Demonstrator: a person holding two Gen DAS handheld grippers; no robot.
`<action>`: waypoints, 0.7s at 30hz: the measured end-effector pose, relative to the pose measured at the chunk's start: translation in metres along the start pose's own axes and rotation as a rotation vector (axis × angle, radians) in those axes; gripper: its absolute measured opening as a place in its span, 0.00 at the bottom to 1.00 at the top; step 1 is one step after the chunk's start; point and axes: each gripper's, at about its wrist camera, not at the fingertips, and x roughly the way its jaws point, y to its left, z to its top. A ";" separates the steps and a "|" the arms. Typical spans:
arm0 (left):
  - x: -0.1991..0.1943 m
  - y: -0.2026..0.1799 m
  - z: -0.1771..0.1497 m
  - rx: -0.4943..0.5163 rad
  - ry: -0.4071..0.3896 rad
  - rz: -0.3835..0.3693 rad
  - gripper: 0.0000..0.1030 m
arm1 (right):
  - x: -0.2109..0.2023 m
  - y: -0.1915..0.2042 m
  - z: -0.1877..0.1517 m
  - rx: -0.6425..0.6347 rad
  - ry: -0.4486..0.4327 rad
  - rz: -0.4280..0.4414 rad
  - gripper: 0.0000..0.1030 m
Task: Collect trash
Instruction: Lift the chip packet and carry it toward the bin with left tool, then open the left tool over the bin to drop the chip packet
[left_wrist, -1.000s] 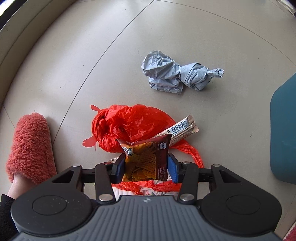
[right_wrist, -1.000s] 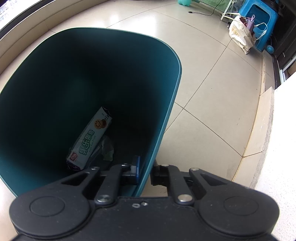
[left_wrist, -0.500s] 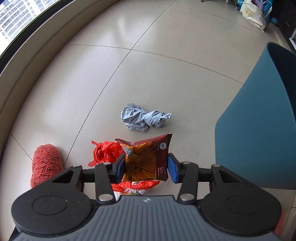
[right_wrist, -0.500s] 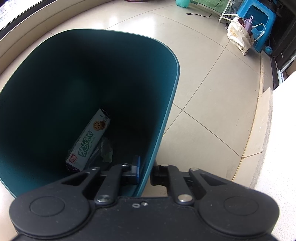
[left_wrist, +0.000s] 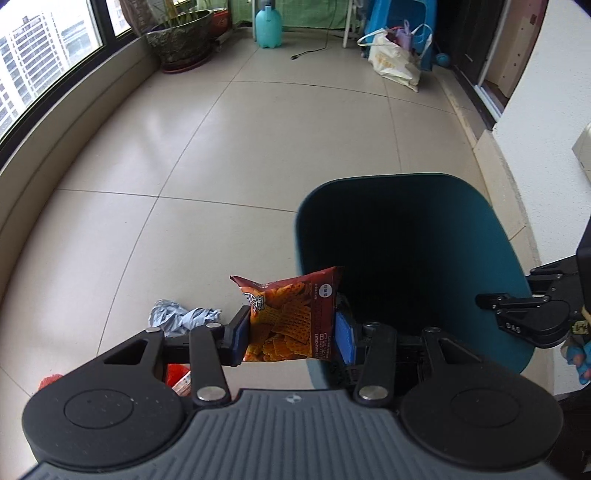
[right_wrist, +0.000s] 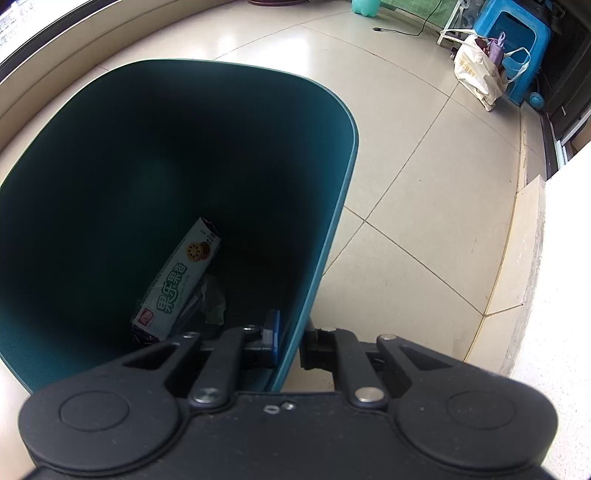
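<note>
My left gripper (left_wrist: 290, 338) is shut on a red-brown snack bag (left_wrist: 291, 317) and holds it in the air at the left rim of the teal trash bin (left_wrist: 498, 243). My right gripper (right_wrist: 291, 338) is shut on the bin's right wall (right_wrist: 325, 236); it also shows at the right edge of the left wrist view (left_wrist: 532, 317). Inside the bin lie a white biscuit wrapper (right_wrist: 177, 280) and some crumpled paper (right_wrist: 212, 302). A crumpled grey bag (left_wrist: 177, 317) and a bit of a red plastic bag (left_wrist: 177, 373) lie on the floor to the left.
Beige tiled floor (left_wrist: 240, 147) with a window ledge on the left. At the far end stand a plant pot (left_wrist: 181, 40), a teal bottle (left_wrist: 269, 24), a blue stool (right_wrist: 513, 44) and a white tote bag (left_wrist: 393, 59). A white wall (left_wrist: 546, 122) is on the right.
My left gripper has lifted the snack bag off the floor and swung it right and up to the bin's rim. The right gripper has stayed shut on the bin wall.
</note>
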 end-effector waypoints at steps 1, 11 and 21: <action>0.005 -0.011 0.004 0.014 0.006 -0.020 0.44 | 0.000 0.000 0.000 -0.001 0.000 0.001 0.09; 0.082 -0.076 0.012 0.093 0.143 -0.060 0.44 | -0.001 -0.004 -0.003 0.003 -0.007 0.012 0.09; 0.143 -0.095 0.004 0.138 0.278 -0.037 0.50 | -0.003 -0.006 -0.005 0.004 -0.014 0.020 0.10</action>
